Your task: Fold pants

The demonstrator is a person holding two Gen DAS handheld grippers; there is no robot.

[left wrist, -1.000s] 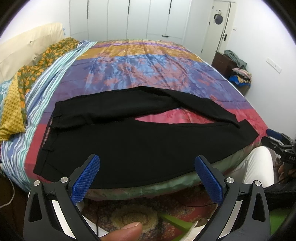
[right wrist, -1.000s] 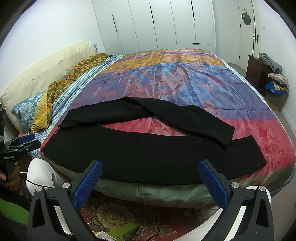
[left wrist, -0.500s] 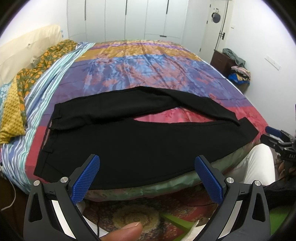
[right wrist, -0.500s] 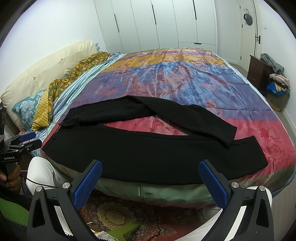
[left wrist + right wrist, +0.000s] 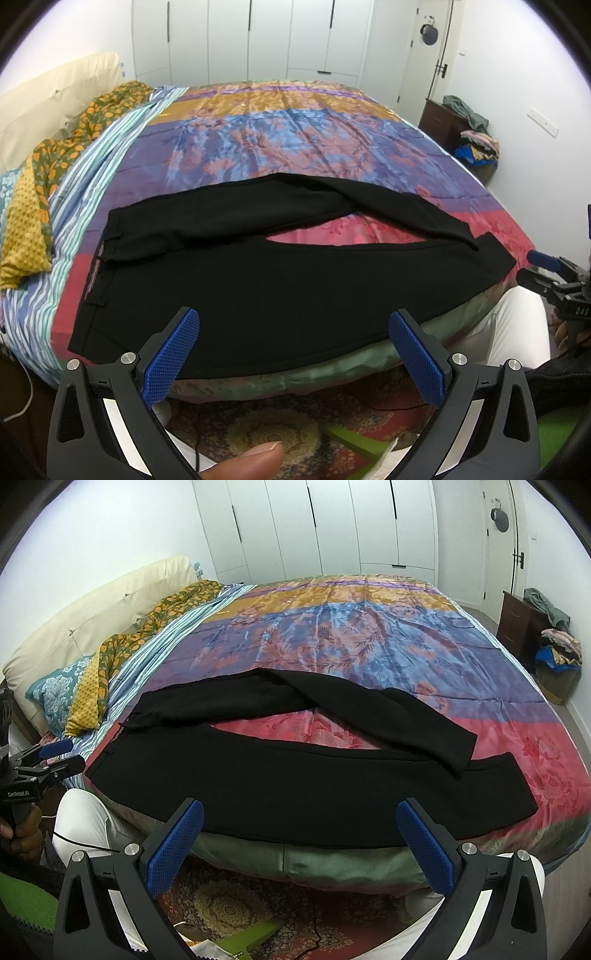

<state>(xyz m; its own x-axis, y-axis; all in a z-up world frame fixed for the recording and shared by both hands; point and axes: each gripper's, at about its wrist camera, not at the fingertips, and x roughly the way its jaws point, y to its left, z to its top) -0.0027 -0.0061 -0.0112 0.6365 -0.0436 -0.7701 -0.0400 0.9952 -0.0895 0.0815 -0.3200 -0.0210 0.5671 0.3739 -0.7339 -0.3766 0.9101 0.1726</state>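
Black pants (image 5: 280, 273) lie spread along the near edge of the bed, waistband at the left, legs running right. The far leg bends and crosses onto the near leg's hem (image 5: 458, 753). My left gripper (image 5: 295, 354) is open and empty, held off the bed's near edge by the waist half. My right gripper (image 5: 301, 842) is open and empty, held off the bed edge by the leg half. Each gripper also shows in the other's view: the right one (image 5: 546, 273), the left one (image 5: 48, 760).
The bed (image 5: 351, 638) has a colourful satin cover. Pillows and a yellow-green cloth (image 5: 33, 192) lie at the left. A dark nightstand with piled clothes (image 5: 546, 635) stands at the right wall. A patterned rug (image 5: 258, 424) lies below the bed edge.
Both grippers have moved slightly closer to the bed and both views have tilted a little. The pants have not moved.
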